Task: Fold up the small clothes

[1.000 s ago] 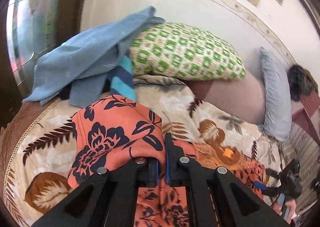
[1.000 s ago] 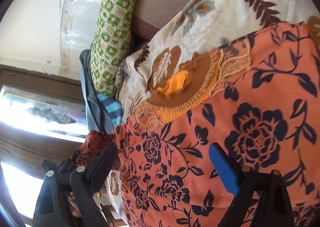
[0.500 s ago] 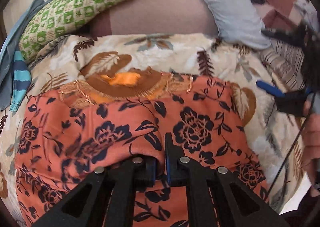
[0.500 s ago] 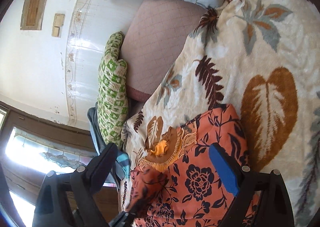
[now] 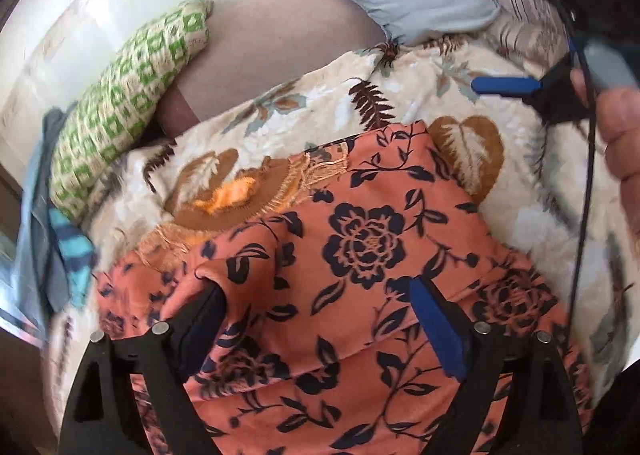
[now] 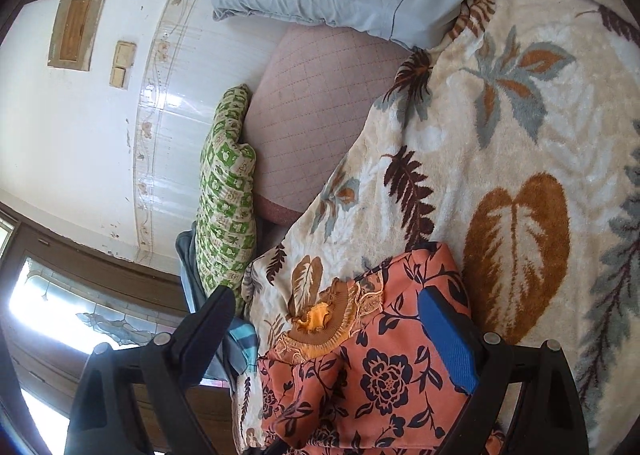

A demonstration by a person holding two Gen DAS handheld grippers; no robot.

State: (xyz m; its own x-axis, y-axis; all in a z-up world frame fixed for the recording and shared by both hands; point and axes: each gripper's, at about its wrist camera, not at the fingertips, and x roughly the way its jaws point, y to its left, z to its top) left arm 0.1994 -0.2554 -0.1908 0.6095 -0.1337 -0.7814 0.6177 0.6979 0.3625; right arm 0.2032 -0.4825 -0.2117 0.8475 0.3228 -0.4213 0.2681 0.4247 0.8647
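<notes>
The orange floral garment lies on the leaf-patterned blanket, one layer doubled over another so a crease crosses its lower part. In the left wrist view the left gripper hangs over that doubled layer with its jaws opening; cloth sits between them and drapes on the left finger, but the pads do not press it, so the fold looks just laid down. The right gripper shows at the upper right beside a hand.

In the right wrist view the right gripper is spread wide and grips nothing, above the garment's brown crocheted neckline, probably clear for the next fold. A green patterned pillow lies against the wall.
</notes>
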